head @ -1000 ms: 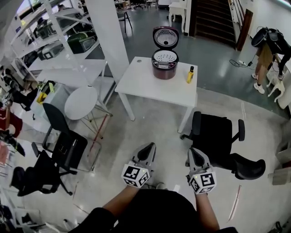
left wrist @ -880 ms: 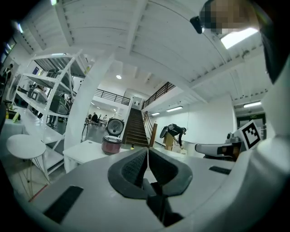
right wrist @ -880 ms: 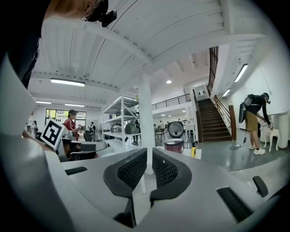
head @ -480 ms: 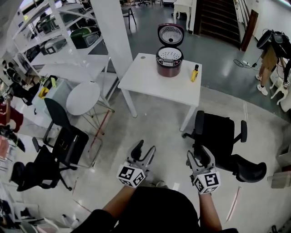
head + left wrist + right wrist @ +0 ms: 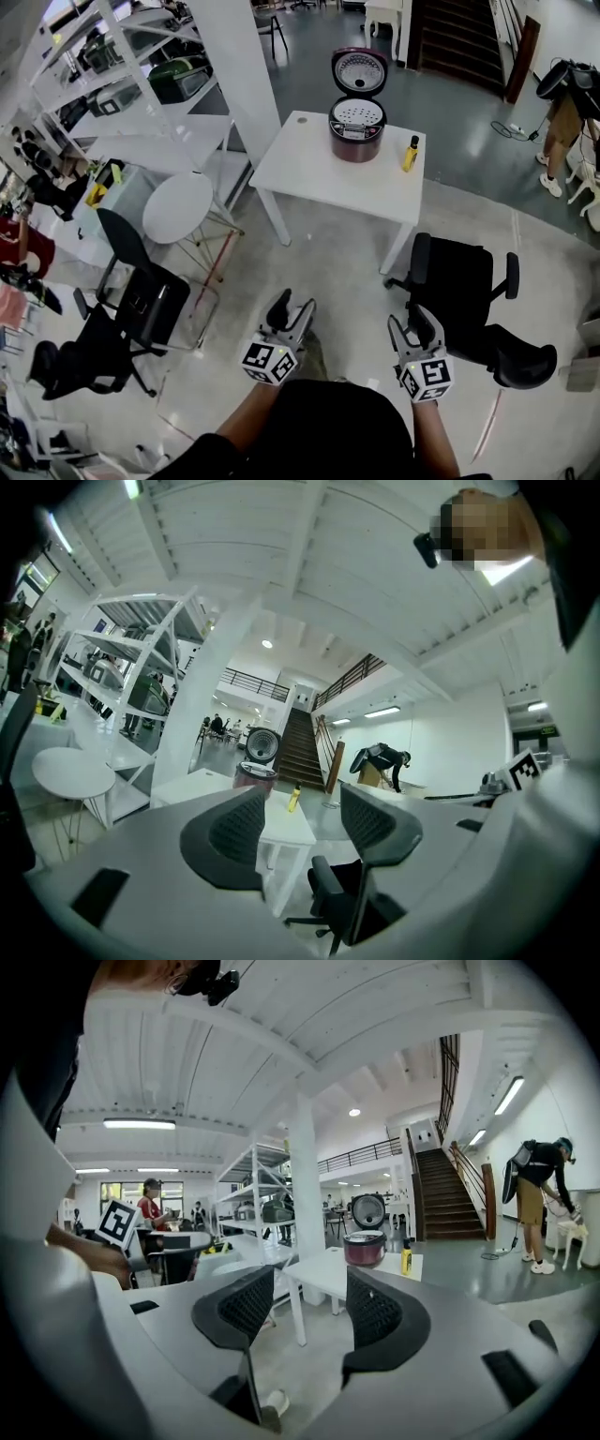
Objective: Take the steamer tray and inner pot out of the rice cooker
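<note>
The dark red rice cooker [image 5: 356, 137] stands on the white table [image 5: 309, 173] far ahead, its lid [image 5: 360, 71] raised. The perforated steamer tray [image 5: 357, 114] shows in its mouth; the inner pot is hidden. My left gripper [image 5: 291, 309] and right gripper [image 5: 411, 323] hover low near my body, well short of the table. Both have just been opening and stand open with nothing between the fingers. The cooker [image 5: 255, 776] appears small between the left gripper [image 5: 300, 822] jaws, and the cooker [image 5: 364, 1248] above the right gripper [image 5: 309, 1309].
A yellow bottle [image 5: 410, 154] stands right of the cooker. A black office chair [image 5: 459, 281] sits before the table's right corner. A round white table [image 5: 185, 208], black chairs [image 5: 141, 305], shelving [image 5: 103, 75] and a pillar [image 5: 230, 66] are left. A person [image 5: 567, 98] bends at far right.
Both grippers went from shut to open. They dropped slightly and edged forward; the table and cooker have shifted right and a little lower in the head view.
</note>
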`<state>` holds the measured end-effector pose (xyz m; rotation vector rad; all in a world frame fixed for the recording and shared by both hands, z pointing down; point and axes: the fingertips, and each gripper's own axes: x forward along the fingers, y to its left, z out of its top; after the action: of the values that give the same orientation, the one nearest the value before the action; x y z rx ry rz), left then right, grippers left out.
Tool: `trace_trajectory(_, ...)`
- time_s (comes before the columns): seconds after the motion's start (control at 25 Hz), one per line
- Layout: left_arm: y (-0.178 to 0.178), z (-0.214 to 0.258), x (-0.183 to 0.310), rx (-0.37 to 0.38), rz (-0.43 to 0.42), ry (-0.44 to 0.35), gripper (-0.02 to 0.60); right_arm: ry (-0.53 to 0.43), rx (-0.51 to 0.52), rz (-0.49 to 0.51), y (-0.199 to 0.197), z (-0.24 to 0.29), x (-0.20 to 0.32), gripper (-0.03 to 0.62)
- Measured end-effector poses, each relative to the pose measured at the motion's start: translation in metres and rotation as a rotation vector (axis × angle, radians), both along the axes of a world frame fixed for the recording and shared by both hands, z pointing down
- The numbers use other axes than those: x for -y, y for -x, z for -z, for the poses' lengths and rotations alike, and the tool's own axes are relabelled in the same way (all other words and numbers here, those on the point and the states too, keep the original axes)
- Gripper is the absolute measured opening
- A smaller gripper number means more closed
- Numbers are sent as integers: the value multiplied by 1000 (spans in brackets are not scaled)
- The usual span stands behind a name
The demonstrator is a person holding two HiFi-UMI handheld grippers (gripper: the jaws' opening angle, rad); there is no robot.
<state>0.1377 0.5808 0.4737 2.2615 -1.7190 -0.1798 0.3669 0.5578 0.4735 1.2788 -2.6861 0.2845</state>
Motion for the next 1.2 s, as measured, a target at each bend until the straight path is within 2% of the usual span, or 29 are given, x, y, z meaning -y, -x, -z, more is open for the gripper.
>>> trace_trajectory(0.2, 18, -10, 47, 0, -15, -14, 231, 2, -21, -29, 10, -9, 38, 216)
trace_trajectory(0.44, 30, -32, 118, -23, -103, 14, 222, 67, 10, -95, 39, -38, 105, 216)
trace_trajectory(0.76, 69, -18, 235, -24, -250, 5, 239, 79, -10, -103, 110, -29, 229, 216)
trace_trajectory(1.04, 115, -12, 325, -62, -291, 8, 239, 82, 13, -134, 173, -6, 324, 216)
trace_trajectory(1.2, 136, -15, 362, -82, -310, 14, 239, 83, -13, -130, 206, -7, 361, 216)
